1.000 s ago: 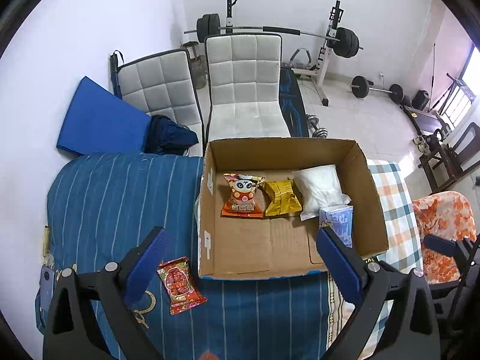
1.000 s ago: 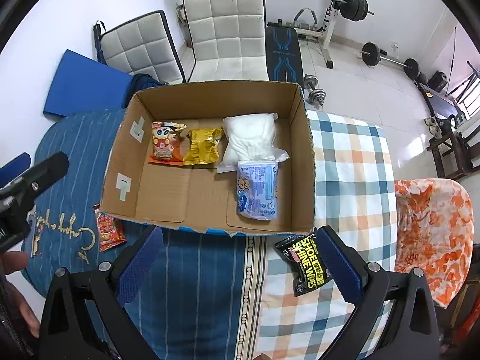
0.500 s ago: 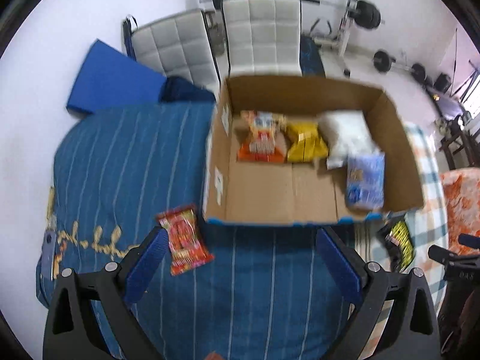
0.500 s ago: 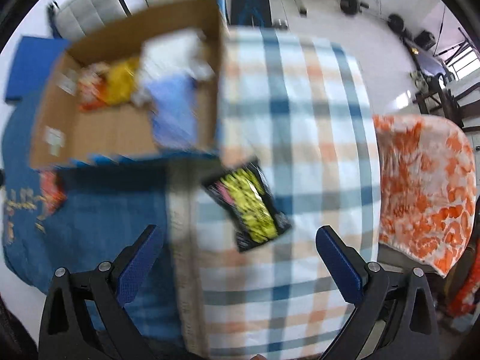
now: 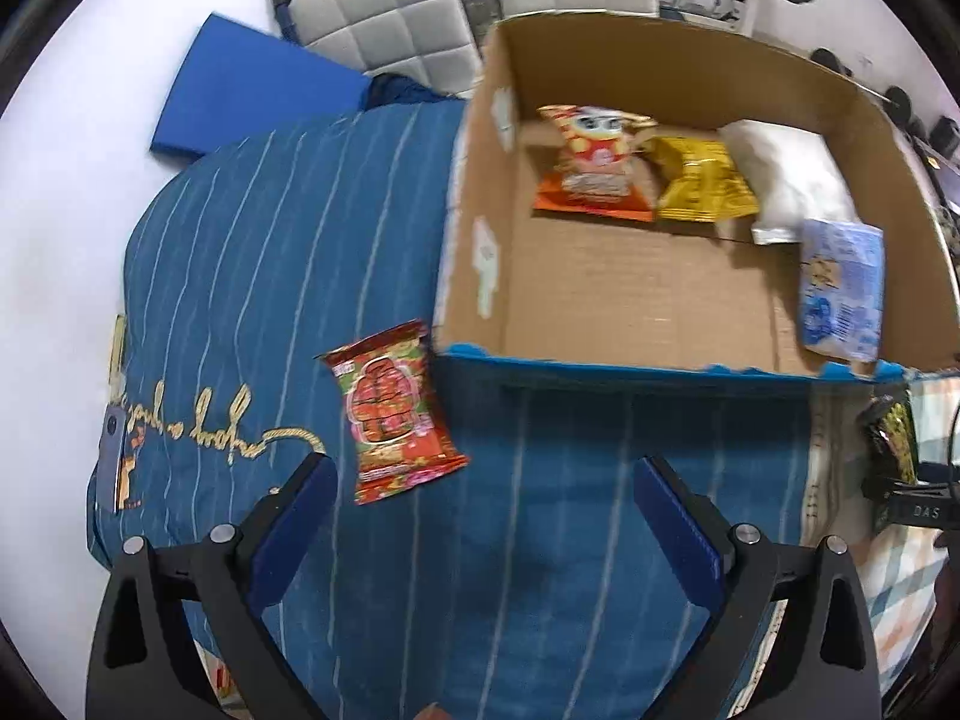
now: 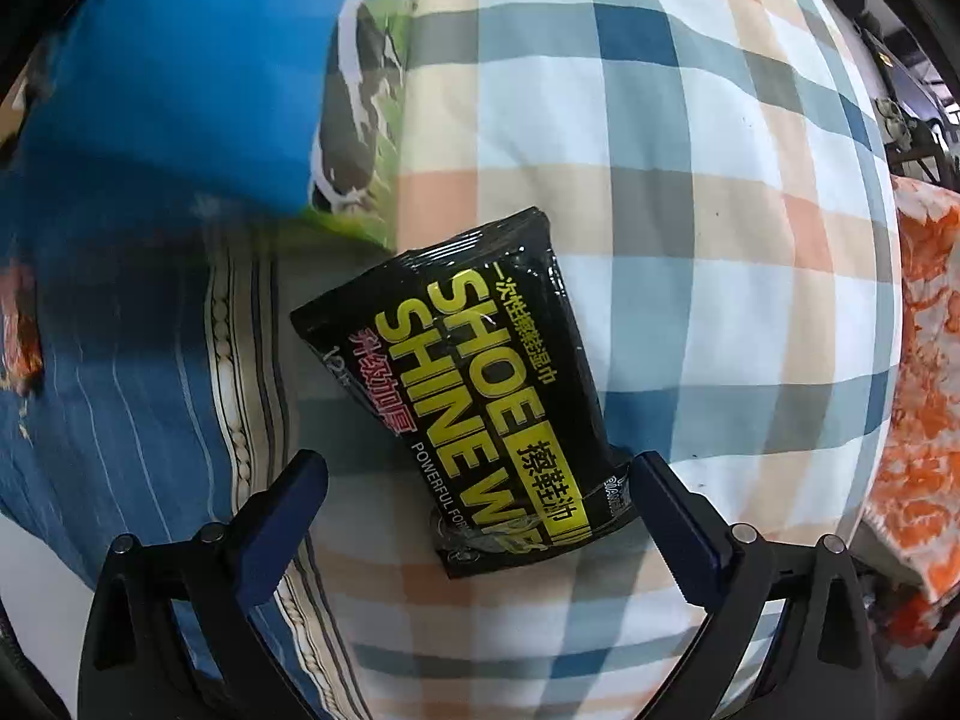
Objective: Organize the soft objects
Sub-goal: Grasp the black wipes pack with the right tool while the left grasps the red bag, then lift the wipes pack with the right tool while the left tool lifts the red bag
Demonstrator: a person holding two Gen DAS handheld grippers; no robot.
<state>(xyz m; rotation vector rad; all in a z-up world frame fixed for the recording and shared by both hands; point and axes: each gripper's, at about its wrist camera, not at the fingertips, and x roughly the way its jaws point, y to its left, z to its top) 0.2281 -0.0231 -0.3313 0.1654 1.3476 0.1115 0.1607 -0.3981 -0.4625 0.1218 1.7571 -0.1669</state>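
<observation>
A cardboard box (image 5: pixel 474 252) sits on the bed and holds an orange snack bag (image 5: pixel 591 165), a yellow packet (image 5: pixel 699 189), a white pouch (image 5: pixel 792 174) and a blue tissue pack (image 5: pixel 840 291). A red snack packet (image 5: pixel 393 414) lies on the blue blanket left of the box. My left gripper (image 5: pixel 480 522) is open, just below and right of that packet. A black shoe-shine wipes pack (image 6: pixel 480 396) lies on the plaid cover. My right gripper (image 6: pixel 477 516) is open, with the pack's near end between its fingers. The pack also shows in the left wrist view (image 5: pixel 891 435).
The box's blue printed outer wall (image 6: pixel 180 78) fills the upper left of the right wrist view. An orange patterned cloth (image 6: pixel 924 360) lies at the right. White padded chairs (image 5: pixel 384 18) and a blue mat (image 5: pixel 252 90) stand beyond the bed.
Both grippers have dropped lower and closer to the bed. The right gripper has swung right onto the black wipes pack; the left has closed in on the red packet.
</observation>
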